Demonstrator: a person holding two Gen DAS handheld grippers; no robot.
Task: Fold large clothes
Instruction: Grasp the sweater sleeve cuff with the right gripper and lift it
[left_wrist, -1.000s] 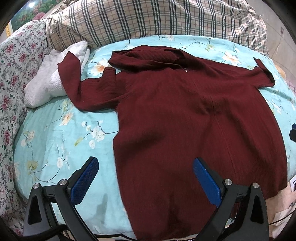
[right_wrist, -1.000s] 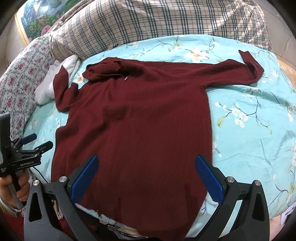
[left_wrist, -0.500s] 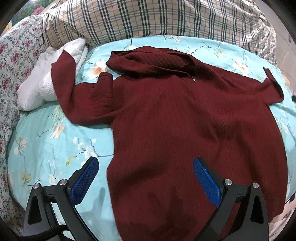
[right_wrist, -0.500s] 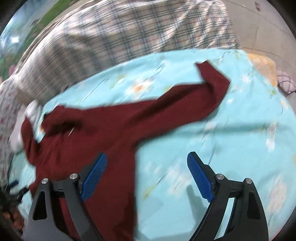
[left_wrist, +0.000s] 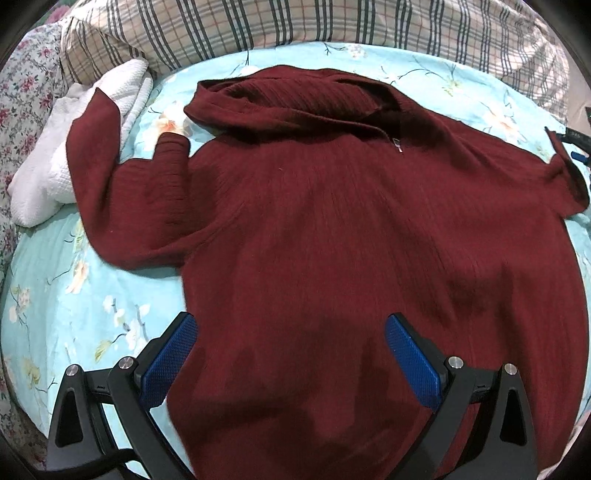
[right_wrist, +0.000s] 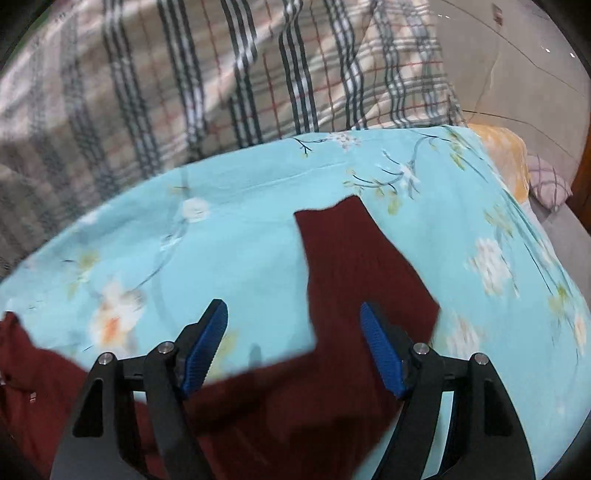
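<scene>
A dark red hooded sweater (left_wrist: 332, 229) lies spread flat on the pale blue flowered bedsheet (left_wrist: 92, 295), hood toward the pillows. Its left sleeve (left_wrist: 99, 177) bends up over a white cloth. My left gripper (left_wrist: 290, 321) hangs open above the sweater's lower body, touching nothing. In the right wrist view the sweater's right sleeve (right_wrist: 354, 258) runs out to its cuff on the sheet (right_wrist: 240, 221). My right gripper (right_wrist: 292, 308) hovers over that sleeve end with its jaws closing. The cloth lies under the right finger, and the pads do not press on it.
A plaid quilt (left_wrist: 295, 26) is piled along the back of the bed. A white knitted cloth (left_wrist: 51, 155) and a flowered pillow (left_wrist: 22, 85) lie at the left. At the right the bed ends, with an orange cushion (right_wrist: 506, 158) and the floor (right_wrist: 517, 74) beyond.
The right gripper has swept right along the sweater from its body to the right sleeve's cuff, and its jaws have narrowed. The left gripper has moved in closer over the body.
</scene>
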